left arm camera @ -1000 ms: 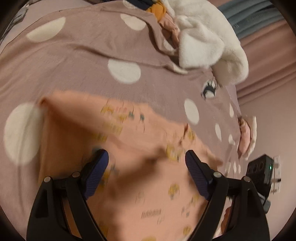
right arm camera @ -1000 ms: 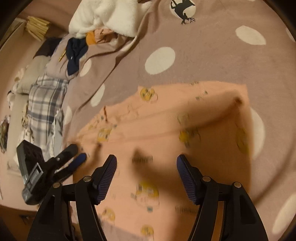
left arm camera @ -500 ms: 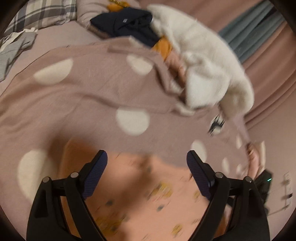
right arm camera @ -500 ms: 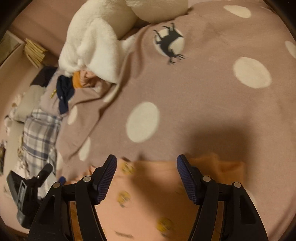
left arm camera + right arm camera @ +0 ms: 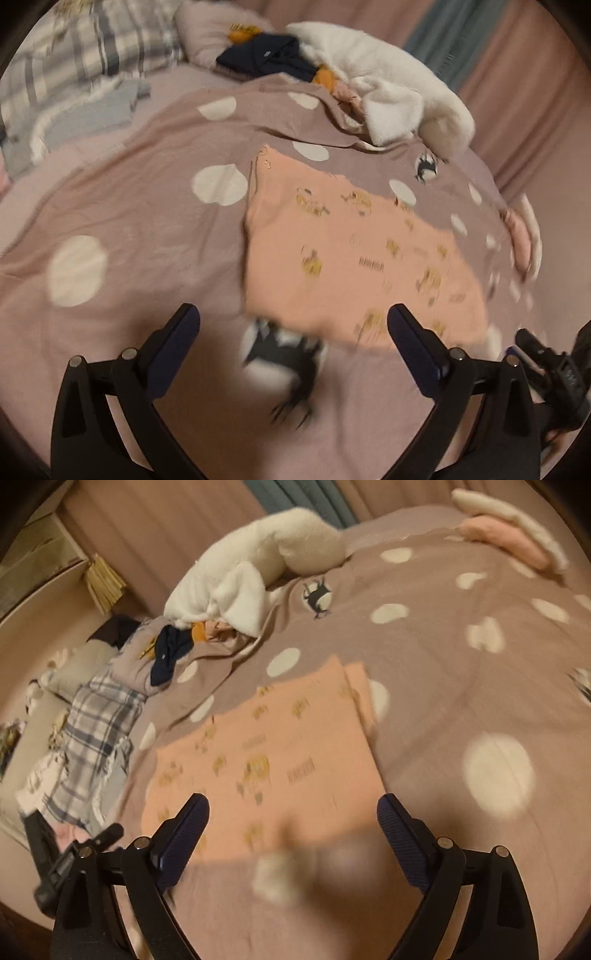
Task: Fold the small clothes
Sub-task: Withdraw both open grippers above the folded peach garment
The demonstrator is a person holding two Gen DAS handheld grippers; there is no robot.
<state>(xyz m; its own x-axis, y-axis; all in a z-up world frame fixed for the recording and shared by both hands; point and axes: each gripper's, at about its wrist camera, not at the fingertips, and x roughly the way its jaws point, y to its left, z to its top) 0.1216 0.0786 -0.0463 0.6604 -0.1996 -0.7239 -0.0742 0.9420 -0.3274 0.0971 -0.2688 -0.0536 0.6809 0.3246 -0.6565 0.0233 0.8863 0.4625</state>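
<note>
A small peach garment with yellow animal prints lies flat, folded into a rough rectangle, on a mauve blanket with white dots. It also shows in the right wrist view. My left gripper is open and empty, held above the blanket just in front of the garment's near edge. My right gripper is open and empty, above the garment's near edge. The right gripper shows at the lower right of the left wrist view; the left gripper shows at the lower left of the right wrist view.
A white fluffy blanket, dark navy clothing and an orange item lie at the far side. A plaid pillow and grey cloth are at the far left. A pink and white cushion sits at the far right.
Both grippers have pulled back and up from the garment, staying open. The garment now lies wholly in front of them instead of under the fingers.
</note>
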